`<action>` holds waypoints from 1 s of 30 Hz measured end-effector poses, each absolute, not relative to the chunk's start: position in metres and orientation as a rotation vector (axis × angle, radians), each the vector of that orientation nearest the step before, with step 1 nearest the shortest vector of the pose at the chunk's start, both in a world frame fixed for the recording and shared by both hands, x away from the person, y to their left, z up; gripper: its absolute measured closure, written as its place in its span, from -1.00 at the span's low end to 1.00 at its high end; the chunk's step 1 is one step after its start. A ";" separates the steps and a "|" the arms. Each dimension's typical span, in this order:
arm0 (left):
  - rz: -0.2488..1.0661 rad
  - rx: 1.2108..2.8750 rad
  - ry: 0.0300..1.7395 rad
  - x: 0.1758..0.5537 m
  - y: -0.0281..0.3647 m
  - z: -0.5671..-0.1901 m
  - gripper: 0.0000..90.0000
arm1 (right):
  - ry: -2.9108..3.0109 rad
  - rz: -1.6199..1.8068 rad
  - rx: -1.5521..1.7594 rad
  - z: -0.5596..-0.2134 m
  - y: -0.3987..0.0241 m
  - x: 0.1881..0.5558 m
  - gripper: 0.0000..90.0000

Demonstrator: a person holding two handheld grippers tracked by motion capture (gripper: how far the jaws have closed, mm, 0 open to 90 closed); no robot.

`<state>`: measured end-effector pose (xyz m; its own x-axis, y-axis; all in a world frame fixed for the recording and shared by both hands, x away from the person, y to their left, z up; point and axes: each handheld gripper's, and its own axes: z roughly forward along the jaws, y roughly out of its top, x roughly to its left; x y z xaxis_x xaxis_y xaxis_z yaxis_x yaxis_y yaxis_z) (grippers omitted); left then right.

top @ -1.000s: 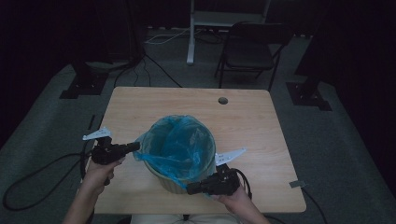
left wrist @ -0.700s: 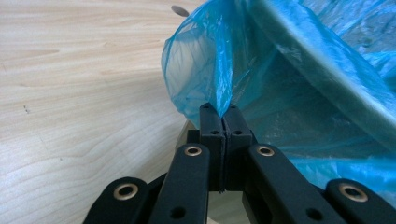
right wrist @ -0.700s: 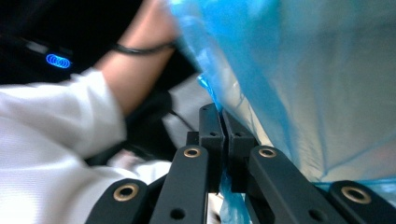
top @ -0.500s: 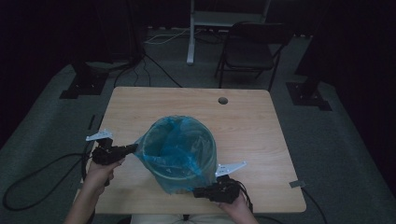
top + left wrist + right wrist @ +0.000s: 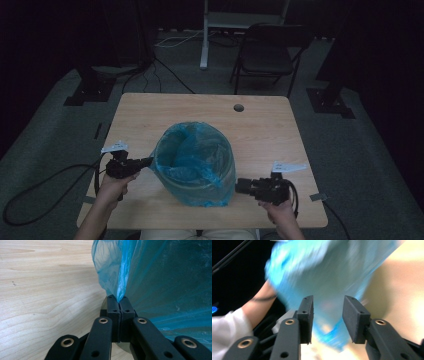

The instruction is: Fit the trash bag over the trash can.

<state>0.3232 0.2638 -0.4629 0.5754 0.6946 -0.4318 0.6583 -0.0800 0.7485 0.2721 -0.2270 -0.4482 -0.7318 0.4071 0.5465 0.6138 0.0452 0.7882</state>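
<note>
Item: blue bag [image 5: 195, 160], thin translucent plastic, lining a round bin [image 5: 205, 192] that stands on the table [image 5: 260, 125]. The bin sits nearer your edge of the table than the far one, roughly midway between the side edges. The bag's mouth is open upward and its film drapes down over the bin's outside wall almost to the tabletop.

Left gripper [image 5: 147, 161]: just left of the bin, held about level. Your jaws are pressed together on a fold of the bag's film, drawn outward from the rim; in the left gripper view [image 5: 119, 301] the film rises straight out from between the black pads. Your left hand [image 5: 116, 184] is near the table's left edge.

Right gripper [image 5: 239, 186]: just right of the bin, low, close to its base. Your jaws stand spread and have just been opening; in the right gripper view [image 5: 328, 317], which is blurred, the blue film lies beyond the gap and nothing is pinched. Your right hand [image 5: 277, 210] is at the near edge.

Open room: bare wood lies beyond the bin as far as a small round hole [image 5: 238, 107] near the far edge, and to the bin's right. A folding chair [image 5: 270, 55] stands on the floor well beyond the bin.
</note>
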 end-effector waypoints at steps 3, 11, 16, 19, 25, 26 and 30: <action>0.036 1.776 1.113 0.323 0.264 -0.465 1.00 | -2.167 -1.786 -1.065 -0.437 -0.231 0.285 0.06; 0.016 1.778 1.082 0.322 0.259 -0.462 1.00 | -2.092 -1.674 -1.001 -0.456 -0.210 0.330 -0.18; 0.012 1.772 1.072 0.321 0.258 -0.462 1.00 | -2.061 -1.684 -0.929 -0.461 -0.206 0.334 0.92; 0.020 1.777 1.081 0.320 0.258 -0.463 1.00 | -2.095 -1.675 -1.027 -0.461 -0.209 0.335 1.00; 0.043 1.836 1.115 0.320 0.255 -0.472 1.00 | -2.250 -1.544 -1.305 -0.477 -0.214 0.336 1.00; 0.038 1.835 1.119 0.321 0.255 -0.474 1.00 | -2.305 -1.496 -1.356 -0.480 -0.213 0.336 1.00; 0.030 1.847 1.118 0.322 0.252 -0.479 1.00 | -2.336 -1.414 -1.454 -0.494 -0.211 0.340 1.00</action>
